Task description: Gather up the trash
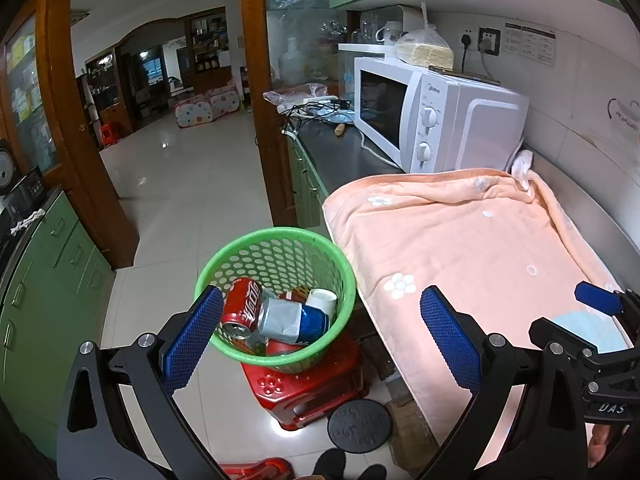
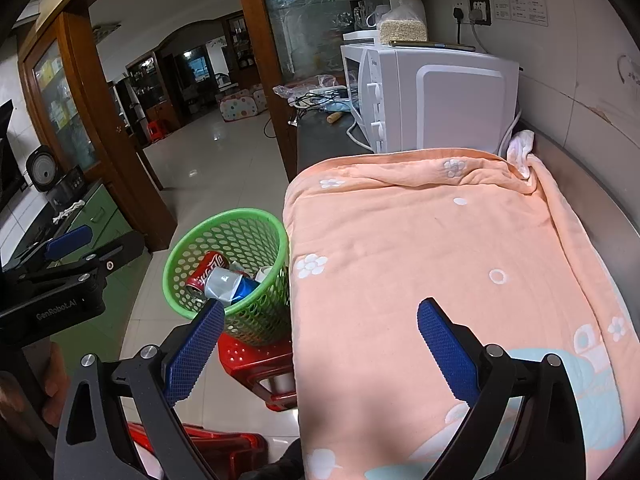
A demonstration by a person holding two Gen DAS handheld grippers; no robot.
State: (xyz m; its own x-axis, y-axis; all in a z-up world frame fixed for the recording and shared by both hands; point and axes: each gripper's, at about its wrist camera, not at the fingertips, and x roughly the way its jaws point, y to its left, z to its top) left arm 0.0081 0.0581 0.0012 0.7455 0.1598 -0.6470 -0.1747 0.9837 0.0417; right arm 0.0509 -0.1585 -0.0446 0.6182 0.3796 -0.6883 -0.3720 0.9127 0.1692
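A green perforated basket [image 1: 280, 248] [image 2: 240, 224] stands on a red plastic stool [image 1: 308, 384] [image 2: 256, 360] beside the counter. Inside lie a red cola can [image 1: 242, 304] [image 2: 208, 270], a crushed silver-and-blue can [image 1: 292, 320] [image 2: 230, 286] and a white cup [image 1: 322, 300] [image 2: 264, 273]. My left gripper [image 1: 322, 330] hangs open just above and in front of the basket, holding nothing. My right gripper [image 2: 320, 340] is open over the front of the peach towel [image 2: 440, 260] [image 1: 460, 248], empty too. The towel has nothing lying on it.
A white microwave [image 1: 432, 116] [image 2: 432, 100] stands behind the towel, with cables and a plastic bag beyond it. Green cabinets [image 1: 52, 280] line the left wall. A black round disc [image 1: 359, 426] lies on the tiled floor, near a second red stool [image 2: 224, 448].
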